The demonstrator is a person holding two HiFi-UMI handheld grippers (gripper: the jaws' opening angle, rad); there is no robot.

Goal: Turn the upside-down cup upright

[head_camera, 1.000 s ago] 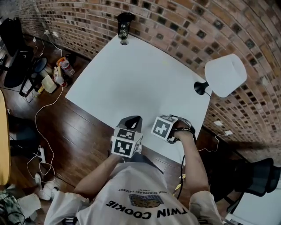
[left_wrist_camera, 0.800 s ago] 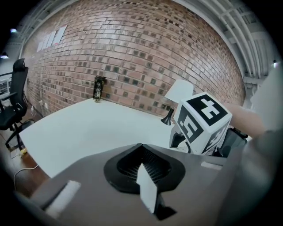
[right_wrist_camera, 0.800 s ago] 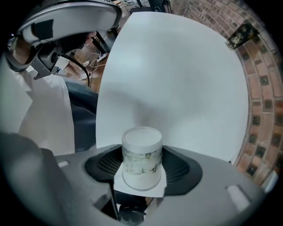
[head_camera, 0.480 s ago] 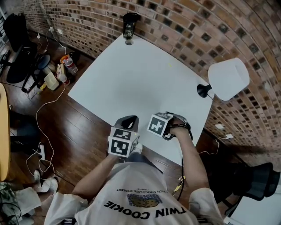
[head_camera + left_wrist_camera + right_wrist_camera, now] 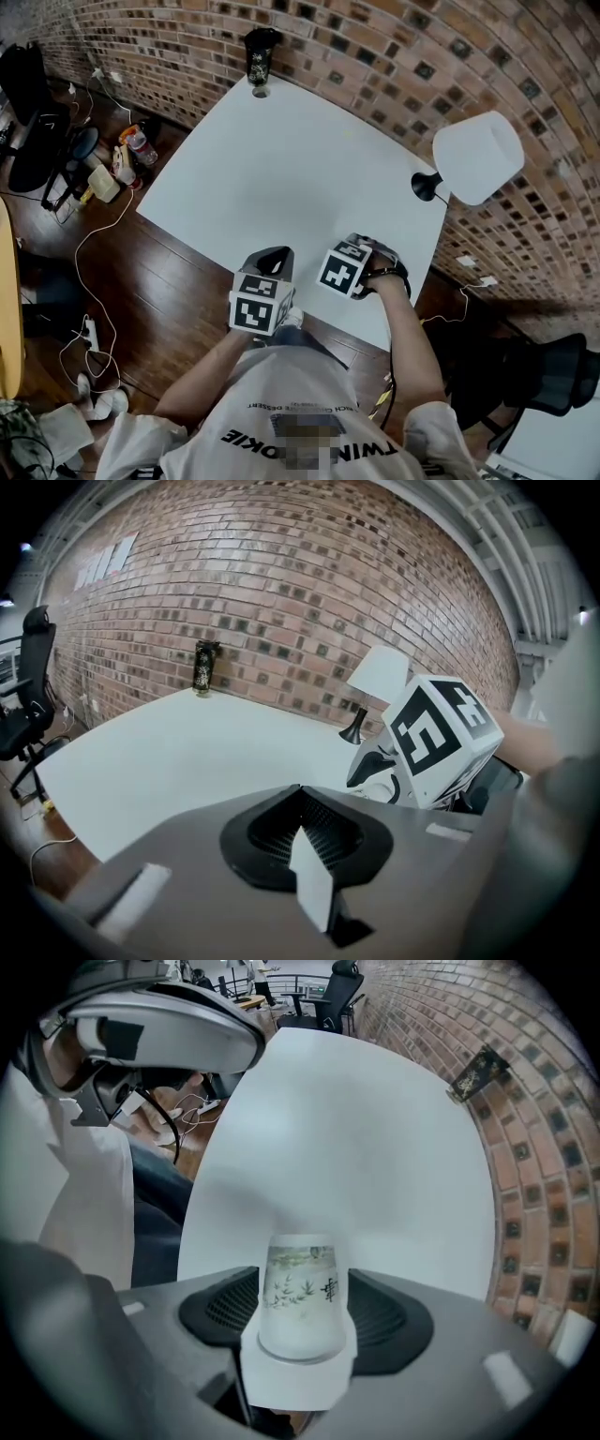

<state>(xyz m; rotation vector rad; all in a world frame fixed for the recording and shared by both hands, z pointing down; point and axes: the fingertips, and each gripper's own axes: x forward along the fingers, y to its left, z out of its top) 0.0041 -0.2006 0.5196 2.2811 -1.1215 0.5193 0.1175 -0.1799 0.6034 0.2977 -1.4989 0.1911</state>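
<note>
Tongs of both hands hover at the near edge of the white table point(image 5: 281, 159). The right tongs point(image 5: 302, 1321) clamp the cup point(image 5: 298, 1283), its long axis along the jaws, wide end toward the camera, narrow end pointing away. The left tongs point(image 5: 305, 832) are closed, empty.

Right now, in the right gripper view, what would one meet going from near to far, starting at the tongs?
The right gripper, its tongs shut on the cup → white table → dark bottle at the table's far corner → black office chair beyond the table.
</note>
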